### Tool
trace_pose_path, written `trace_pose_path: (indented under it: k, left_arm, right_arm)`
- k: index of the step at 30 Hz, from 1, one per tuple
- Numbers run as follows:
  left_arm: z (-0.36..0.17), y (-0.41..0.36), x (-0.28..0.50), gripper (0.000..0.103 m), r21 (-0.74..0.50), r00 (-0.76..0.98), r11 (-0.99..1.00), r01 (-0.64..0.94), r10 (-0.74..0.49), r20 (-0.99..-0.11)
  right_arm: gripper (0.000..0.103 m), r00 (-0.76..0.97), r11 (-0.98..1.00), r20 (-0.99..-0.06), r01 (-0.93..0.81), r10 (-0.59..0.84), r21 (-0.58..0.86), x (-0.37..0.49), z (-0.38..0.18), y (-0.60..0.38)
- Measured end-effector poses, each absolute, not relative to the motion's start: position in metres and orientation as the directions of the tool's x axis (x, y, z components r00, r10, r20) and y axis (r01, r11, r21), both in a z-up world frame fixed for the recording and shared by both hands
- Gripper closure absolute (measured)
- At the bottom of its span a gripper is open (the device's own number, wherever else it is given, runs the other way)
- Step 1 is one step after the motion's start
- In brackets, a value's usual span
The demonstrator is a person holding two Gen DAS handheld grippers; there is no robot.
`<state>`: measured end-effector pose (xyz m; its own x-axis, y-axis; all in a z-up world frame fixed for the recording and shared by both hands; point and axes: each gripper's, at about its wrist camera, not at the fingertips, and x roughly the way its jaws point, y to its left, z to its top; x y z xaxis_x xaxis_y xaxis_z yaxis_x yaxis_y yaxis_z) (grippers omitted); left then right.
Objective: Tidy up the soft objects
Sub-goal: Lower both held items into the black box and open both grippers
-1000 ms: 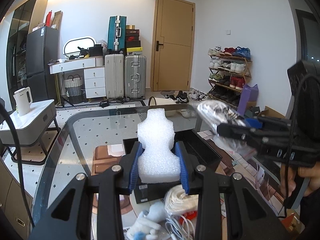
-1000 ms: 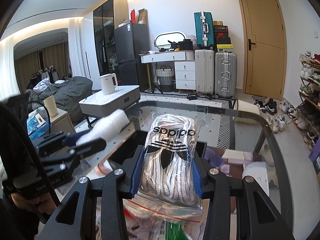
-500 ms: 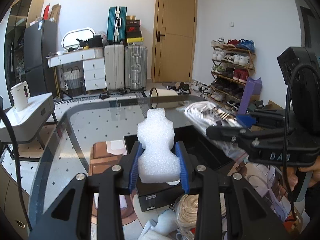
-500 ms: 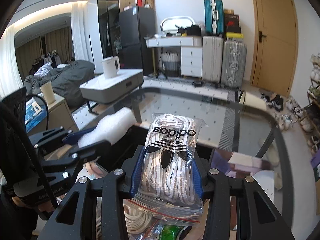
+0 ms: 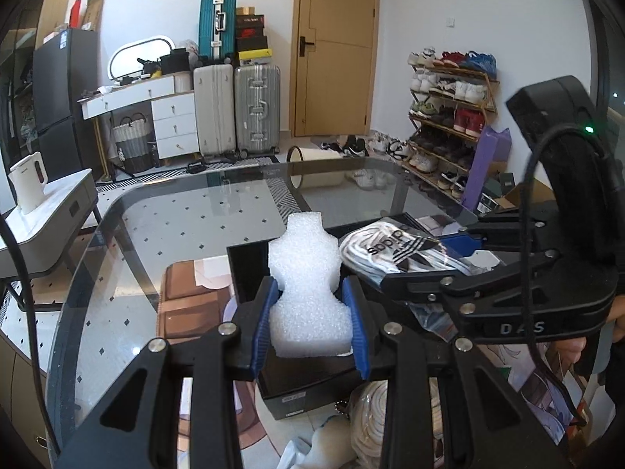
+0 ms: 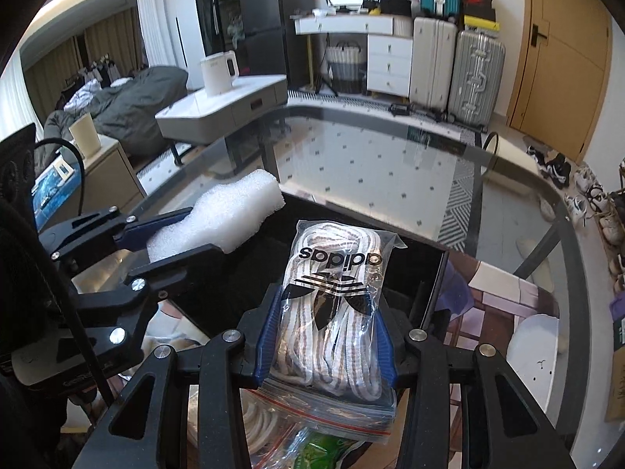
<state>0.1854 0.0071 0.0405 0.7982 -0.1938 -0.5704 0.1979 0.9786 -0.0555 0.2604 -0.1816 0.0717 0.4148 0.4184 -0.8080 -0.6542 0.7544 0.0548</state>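
Left wrist view: left tool (image 5: 310, 314) is closed on a white foam block (image 5: 306, 289), blue pads pinching its waisted lower part, which looks like the narrowest and firmest place to hold so light a piece. The block stands upright over the near end of the black box (image 5: 250, 269) that sits on the glass bench (image 5: 156, 230). To the right of the foam the right tool (image 5: 433, 262) reaches in sideways with a bag of white laces (image 5: 390, 252), also over the box. Judgement: both items are being brought to the box as the collecting place. Below the box, toward the camera, lie a coil of white cord (image 5: 371, 422) and some pale soft pieces, not yet gathered. Right wrist view: right tool (image 6: 324, 336) is clamped on the lace bag (image 6: 336, 305), pads squeezing the middle of the clear zip pouch; the bag's top end, print upside down, hangs over the box interior (image 6: 242, 289). The left tool (image 6: 164, 242) enters from the left of the box, foam (image 6: 218, 215) pointing across the box's left edge. This view shows the box's open dark hollow, which looks empty where visible, and its far wall, which the foam hides in the left view; the left view alone shows the loose cord waiting below the box. Whether either item touches the box, I cannot tell.
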Motion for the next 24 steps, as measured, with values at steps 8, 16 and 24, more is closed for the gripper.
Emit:
trace_pose_path:
  k: [8,16,24]
  left_arm:
    - [0.033,0.001,0.201,0.07,-0.046,0.756,0.976,0.214,-0.195,-0.625]
    - [0.03,-0.001,0.204,0.068,-0.052,0.743,0.976,0.214,-0.197,-0.639]
    - [0.044,0.004,0.186,0.038,-0.075,0.774,0.971,0.226,-0.226,-0.591]
  right_arm:
    - [0.06,0.378,0.751,-0.836,-0.658,0.398,0.06,0.277,0.061,-0.175]
    - [0.055,0.404,0.745,-0.827,-0.666,0.391,0.027,0.272,0.057,-0.172]
    - [0.025,0.561,0.779,-0.713,-0.626,0.421,-0.033,0.238,0.09,-0.2]
